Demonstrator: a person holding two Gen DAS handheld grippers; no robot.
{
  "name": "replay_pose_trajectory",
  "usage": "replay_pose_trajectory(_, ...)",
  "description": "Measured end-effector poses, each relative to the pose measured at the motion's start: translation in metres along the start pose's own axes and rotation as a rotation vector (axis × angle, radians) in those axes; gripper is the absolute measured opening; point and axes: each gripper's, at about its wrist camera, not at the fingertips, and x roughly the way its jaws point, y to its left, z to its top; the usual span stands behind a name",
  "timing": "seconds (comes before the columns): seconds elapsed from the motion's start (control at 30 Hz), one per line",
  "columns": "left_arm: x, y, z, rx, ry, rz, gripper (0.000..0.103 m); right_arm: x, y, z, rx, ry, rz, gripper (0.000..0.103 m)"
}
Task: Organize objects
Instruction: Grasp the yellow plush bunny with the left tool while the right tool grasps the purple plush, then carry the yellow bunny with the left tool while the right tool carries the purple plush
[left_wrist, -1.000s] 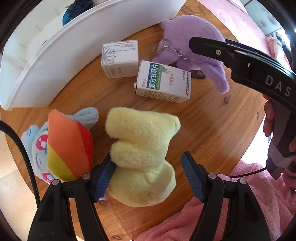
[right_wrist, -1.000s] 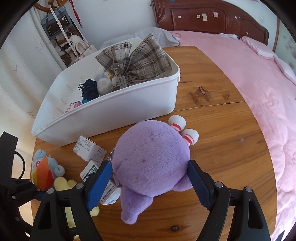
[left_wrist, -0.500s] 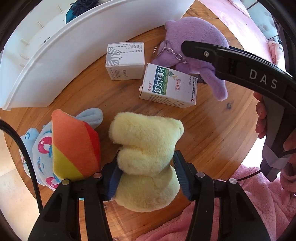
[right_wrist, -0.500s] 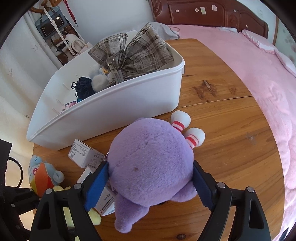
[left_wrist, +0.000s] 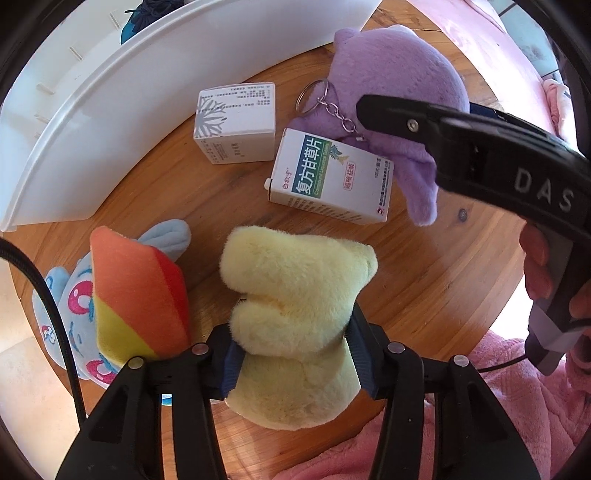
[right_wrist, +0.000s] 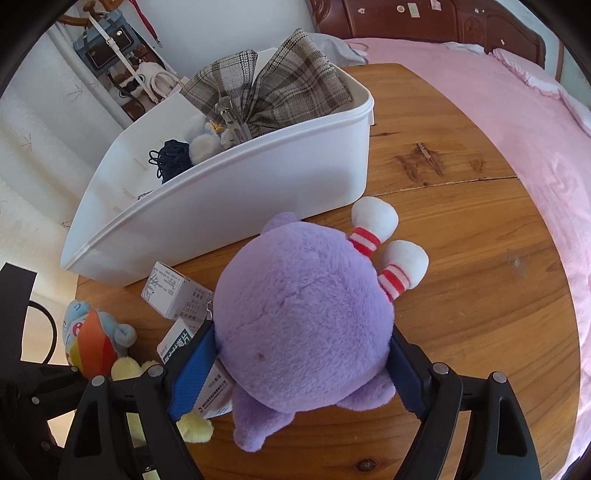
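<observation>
My left gripper (left_wrist: 293, 354) is shut on a yellow plush toy (left_wrist: 295, 295), its blue pads pressed into the toy's sides near the table's front edge. My right gripper (right_wrist: 295, 373) is shut on a purple plush toy (right_wrist: 303, 317), which also shows in the left wrist view (left_wrist: 399, 74) with a key ring on a chain. A white bin (right_wrist: 229, 206) stands behind it, holding a plaid bow (right_wrist: 266, 85) and dark yarn. Two white boxes lie between the toys: a snowflake box (left_wrist: 236, 122) and a green-labelled medicine box (left_wrist: 332, 177).
A blue plush with a rainbow mane (left_wrist: 129, 291) lies left of the yellow toy, touching the left finger. The round wooden table (right_wrist: 480, 295) has bare wood to the right. A pink bed (right_wrist: 517, 110) lies beyond it. Bags hang on the far wall.
My left gripper has closed from open onto the yellow plush. My right gripper has closed tighter on the purple plush and moved nearer the bin.
</observation>
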Motion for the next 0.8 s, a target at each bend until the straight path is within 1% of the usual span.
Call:
replay_pose_trajectory(0.27,0.002,-0.015,0.005,-0.058,-0.007,0.025,0.052,-0.007,-0.009,-0.004,-0.004,0.001,0.02,0.08)
replay_pose_trajectory(0.43,0.003,-0.033,0.008,-0.108,-0.004,0.026,0.05,-0.015,-0.026,-0.006,0.02,0.007,0.027,0.08)
replay_pose_trajectory(0.67,0.004,-0.067,0.01,-0.201,-0.003,0.022,0.049,-0.027,-0.059,-0.01,0.036,0.022,0.046,0.08)
replay_pose_trajectory(0.8,0.002,-0.093,0.009,-0.233,-0.013,0.024,0.048,-0.035,-0.076,-0.014,0.01,0.027,0.047,0.08)
